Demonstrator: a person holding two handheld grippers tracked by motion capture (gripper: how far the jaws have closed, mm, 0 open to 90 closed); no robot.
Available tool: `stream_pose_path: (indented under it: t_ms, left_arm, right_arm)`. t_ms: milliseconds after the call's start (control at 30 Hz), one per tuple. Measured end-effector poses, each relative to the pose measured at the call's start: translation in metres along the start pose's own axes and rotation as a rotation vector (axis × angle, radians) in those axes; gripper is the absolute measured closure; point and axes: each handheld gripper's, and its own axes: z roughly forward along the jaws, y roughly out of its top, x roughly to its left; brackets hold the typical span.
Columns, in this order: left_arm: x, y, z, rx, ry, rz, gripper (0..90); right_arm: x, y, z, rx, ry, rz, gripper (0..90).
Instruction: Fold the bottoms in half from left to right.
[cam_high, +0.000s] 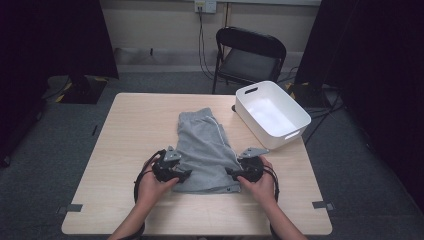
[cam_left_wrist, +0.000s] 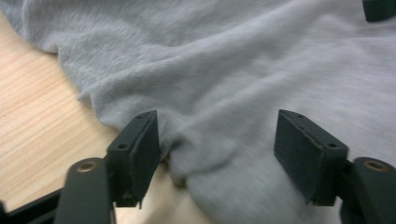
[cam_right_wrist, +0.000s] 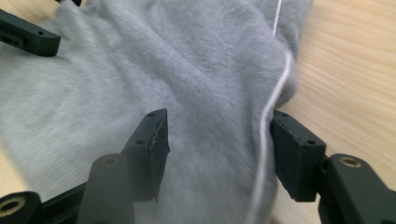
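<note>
Grey shorts (cam_high: 205, 150) with a white side stripe lie flat on the wooden table (cam_high: 135, 125), waistband towards me. My left gripper (cam_high: 184, 175) is at the near left corner of the shorts, and my right gripper (cam_high: 231, 173) is at the near right corner. In the left gripper view the jaws of my left gripper (cam_left_wrist: 217, 149) stand apart over a wrinkled fold of the shorts (cam_left_wrist: 233, 70). In the right gripper view my right gripper (cam_right_wrist: 219, 149) straddles the striped edge of the shorts (cam_right_wrist: 163, 60), its pads not squeezing the cloth.
A white plastic bin (cam_high: 247, 120) sits at the table's far right corner, just right of the shorts. A black folding chair (cam_high: 250, 52) stands behind the table. Bare wood lies left of the shorts and along the near edge.
</note>
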Motion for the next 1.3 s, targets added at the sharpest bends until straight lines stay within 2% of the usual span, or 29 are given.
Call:
stream_pose_path:
  t_ms: [100, 133, 167, 200, 300, 400, 467, 600, 700, 800, 833, 867, 933, 1000, 1067, 1133, 1233, 1300]
  left_arm:
    - [-0.010, -0.004, -0.014, -0.030, -0.026, 0.000, 31.6]
    - [-0.013, -0.006, -0.019, -0.032, -0.023, 0.012, 31.9]
    - [-0.016, -0.008, -0.022, -0.039, -0.025, 0.008, 32.0]
    - [-0.019, -0.011, -0.025, -0.039, -0.042, 0.006, 33.1]
    - [-0.027, -0.020, -0.029, -0.018, -0.068, 0.039, 39.6]
    - [-0.033, -0.023, -0.028, -0.017, -0.081, 0.063, 42.1]
    - [-0.034, -0.023, -0.025, 0.000, -0.081, 0.082, 43.6]
    - [-0.034, -0.026, -0.018, 0.015, -0.100, 0.068, 43.8]
    - [-0.034, -0.027, -0.018, 0.020, -0.094, 0.083, 47.8]
    - [-0.034, -0.027, -0.021, 0.029, -0.092, 0.083, 56.3]
    - [-0.033, -0.027, -0.021, 0.030, -0.089, 0.094, 59.6]
    - [-0.033, -0.027, -0.020, 0.028, -0.090, 0.081, 60.8]
    - [-0.032, -0.027, -0.020, 0.029, -0.077, 0.091, 68.7]
    - [-0.032, -0.026, -0.020, 0.032, -0.080, 0.085, 74.7]
    - [-0.032, -0.026, -0.021, 0.036, -0.071, 0.104, 81.8]
    - [-0.030, -0.025, -0.025, 0.048, -0.081, 0.078, 82.8]
    - [-0.023, -0.024, -0.039, 0.009, -0.111, 0.006, 83.8]
    - [-0.020, -0.025, -0.047, 0.005, -0.110, -0.002, 84.3]
  right_arm:
    - [0.001, -0.004, -0.018, -0.016, 0.002, -0.004, 41.2]
    - [0.003, -0.007, -0.024, -0.019, 0.002, -0.007, 41.1]
    - [0.004, -0.009, -0.028, -0.018, -0.002, -0.010, 40.9]
    - [0.005, -0.012, -0.033, -0.014, -0.006, -0.014, 40.5]
    - [0.008, -0.023, -0.040, -0.012, -0.001, -0.003, 40.7]
    - [0.010, -0.030, -0.040, -0.005, 0.006, 0.005, 40.7]
    - [0.012, -0.033, -0.037, 0.004, 0.005, 0.006, 40.6]
    - [0.015, -0.037, -0.031, 0.021, 0.005, 0.000, 37.8]
    - [0.016, -0.039, -0.030, 0.026, 0.000, -0.004, 35.2]
    - [0.015, -0.040, -0.032, 0.011, -0.004, 0.009, 32.0]
    - [0.015, -0.041, -0.032, 0.013, -0.008, 0.012, 30.5]
    - [0.015, -0.042, -0.033, 0.020, -0.014, 0.012, 29.6]
    - [0.015, -0.044, -0.032, 0.034, -0.017, 0.012, 28.6]
    - [0.014, -0.046, -0.031, 0.031, -0.026, 0.001, 27.3]
    - [0.016, -0.046, -0.031, 0.041, -0.030, -0.013, 27.3]
    - [0.017, -0.045, -0.031, 0.045, -0.038, -0.020, 27.5]
    - [0.017, -0.046, -0.031, 0.041, -0.041, -0.022, 27.5]
    - [0.016, -0.047, -0.032, 0.037, -0.041, -0.024, 27.5]
